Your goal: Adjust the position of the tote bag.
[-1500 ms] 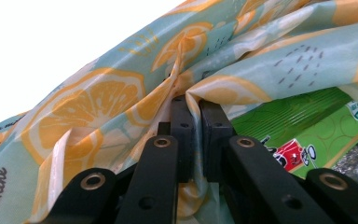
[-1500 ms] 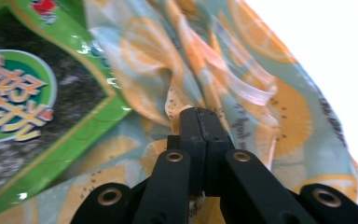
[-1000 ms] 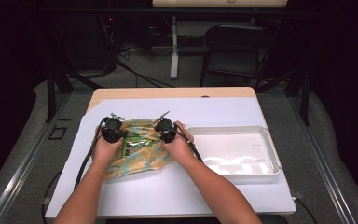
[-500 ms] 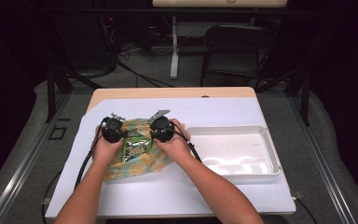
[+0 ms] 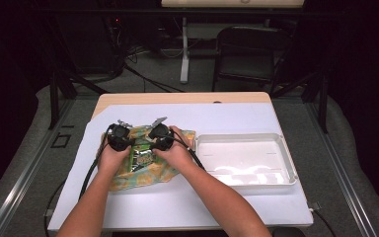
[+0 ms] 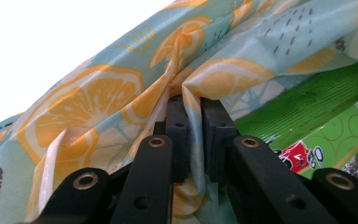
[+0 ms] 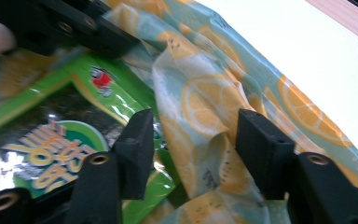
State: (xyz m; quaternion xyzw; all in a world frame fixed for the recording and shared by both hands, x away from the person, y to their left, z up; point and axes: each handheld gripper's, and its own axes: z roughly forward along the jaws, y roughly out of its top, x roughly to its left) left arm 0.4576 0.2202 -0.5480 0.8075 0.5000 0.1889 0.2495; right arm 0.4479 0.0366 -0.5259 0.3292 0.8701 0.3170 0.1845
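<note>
High view: lemon-print bag (image 5: 150, 168) lies on the white-covered counter (image 5: 237, 116), left of the white tray (image 5: 286, 163). Left tool (image 6: 193, 114) is clenched on a bag fold. Right tool (image 7: 193, 135), jaws just opened, straddles bag fabric beside the green packet (image 7: 42, 140).

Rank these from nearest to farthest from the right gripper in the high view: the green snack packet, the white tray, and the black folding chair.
From the right gripper:
1. Green snack packet, just below it, lying on the lemon-print bag.
2. White tray, to its right on the table.
3. Black folding chair, beyond the table's far edge, on the floor.
</note>
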